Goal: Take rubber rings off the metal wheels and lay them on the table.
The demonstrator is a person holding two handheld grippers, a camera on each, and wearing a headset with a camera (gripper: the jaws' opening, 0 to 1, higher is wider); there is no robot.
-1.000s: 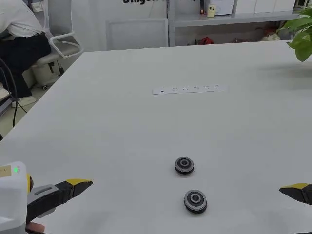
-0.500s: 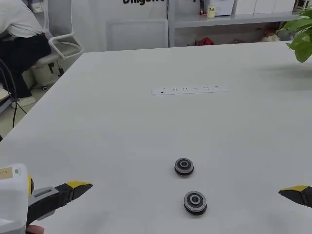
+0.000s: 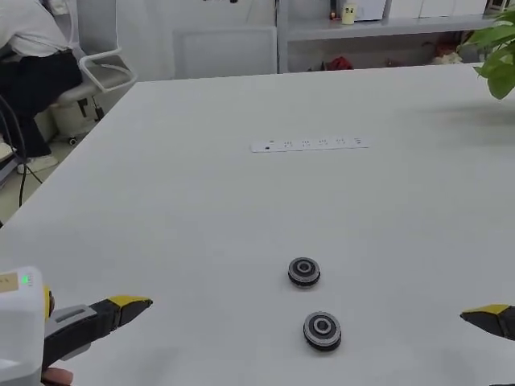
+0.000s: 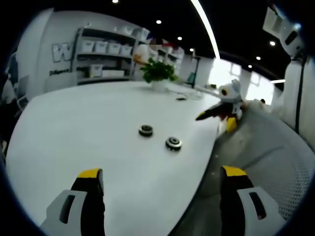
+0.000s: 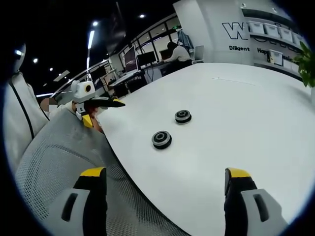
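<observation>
Two small metal wheels with black rubber rings lie flat on the white table (image 3: 201,209). The far wheel (image 3: 303,272) (image 4: 145,130) (image 5: 183,116) sits just behind the near wheel (image 3: 322,330) (image 4: 173,143) (image 5: 161,139). My left gripper (image 3: 133,304) (image 4: 161,172) hovers open at the table's front left, well apart from both wheels. Off to the front right, my right gripper (image 3: 487,314) (image 5: 165,172) is open too, with nothing between its yellow-tipped jaws. Each gripper faces the other across the wheels: the right gripper (image 4: 209,115) and the left gripper (image 5: 110,102).
A white power strip (image 3: 311,145) lies at mid-table behind the wheels. A green plant (image 3: 499,56) stands at the far right corner. A chair (image 3: 100,72) and a seated person (image 3: 32,48) are at the back left. A grey mesh chair (image 5: 54,162) sits by the table's front edge.
The head camera tilted a little. The wheels and both grippers have kept their places.
</observation>
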